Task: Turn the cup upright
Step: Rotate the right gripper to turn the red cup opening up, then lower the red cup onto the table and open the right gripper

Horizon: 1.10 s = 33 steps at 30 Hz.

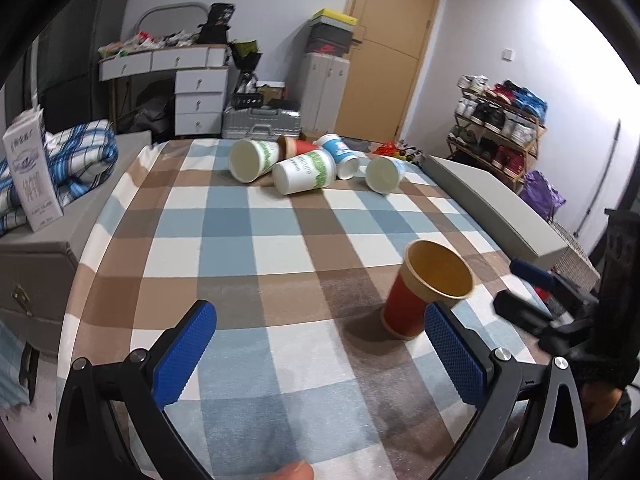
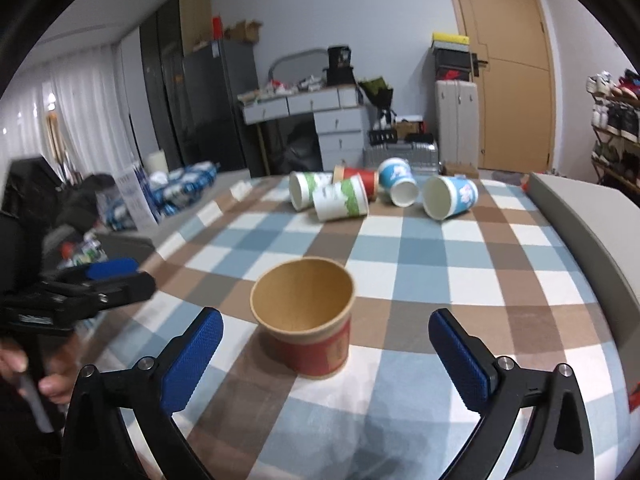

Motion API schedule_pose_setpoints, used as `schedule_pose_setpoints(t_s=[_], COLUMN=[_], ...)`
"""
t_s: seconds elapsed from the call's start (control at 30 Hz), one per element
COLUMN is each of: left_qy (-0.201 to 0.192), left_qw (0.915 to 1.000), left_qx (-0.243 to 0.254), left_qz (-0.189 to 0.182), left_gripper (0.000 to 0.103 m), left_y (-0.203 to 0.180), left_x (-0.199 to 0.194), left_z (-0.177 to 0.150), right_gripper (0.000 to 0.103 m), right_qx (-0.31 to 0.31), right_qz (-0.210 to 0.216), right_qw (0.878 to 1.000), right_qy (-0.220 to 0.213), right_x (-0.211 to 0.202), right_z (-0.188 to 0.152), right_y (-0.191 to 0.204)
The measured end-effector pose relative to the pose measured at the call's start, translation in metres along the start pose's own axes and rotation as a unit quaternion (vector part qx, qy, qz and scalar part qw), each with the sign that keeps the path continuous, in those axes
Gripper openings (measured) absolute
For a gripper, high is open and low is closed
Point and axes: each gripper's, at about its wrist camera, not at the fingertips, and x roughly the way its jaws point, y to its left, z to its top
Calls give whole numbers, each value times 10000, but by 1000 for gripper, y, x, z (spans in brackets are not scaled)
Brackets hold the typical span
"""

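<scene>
We have the red cup [image 2: 308,322] standing on its base on the checked tablecloth [image 2: 440,264], mouth up, its long axis close to vertical; the slight lean in the left wrist view may only be lens bend. It sits straight ahead of our right gripper [image 2: 326,354], roughly centred on the gap between the two blue pads [image 2: 192,356], just beyond their tips and touching neither. The right jaws stand wide apart with nothing held.

From our left gripper [image 1: 320,356] the red cup [image 1: 424,292] lies off to the right, just past the right-hand pad, not between the fingers. That pair is also spread wide and empty. So the right hand is the nearer one and the better lined up on the cup.

By our reading this cup already satisfies the task, and any next reach would be for the pile. Beyond the red cup, toward the far edge of the cloth and well apart from it, five more paper cups [image 2: 340,194] lie on their sides in a loose cluster, several touching, most with their mouths turned toward us.

The red cup's brown inside shows nothing in it, and the mouths of the lying cups that face us look empty too
</scene>
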Motion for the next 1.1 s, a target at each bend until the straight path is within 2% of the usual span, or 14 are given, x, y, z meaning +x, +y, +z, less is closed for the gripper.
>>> schedule_pose_setpoints(t_s=[0.17, 0.37, 1.1], left_qy=[-170, -198, -203], left_qw=[9992, 9981, 9981], left_qx=[367, 579, 578], left_qz=[33, 12, 11], left_gripper=[101, 101, 101], left_y=[-18, -30, -34], left_x=[-5, -2, -1], left_z=[-3, -6, -9], right_gripper=[103, 103, 103], right_qx=[-127, -109, -58], right_qz=[167, 248, 236], right_qw=[9990, 9985, 9974], right_qy=[-400, -466, -674], right_x=[-31, -35, -44], right_z=[-3, 1, 1], right_y=[-6, -7, -10])
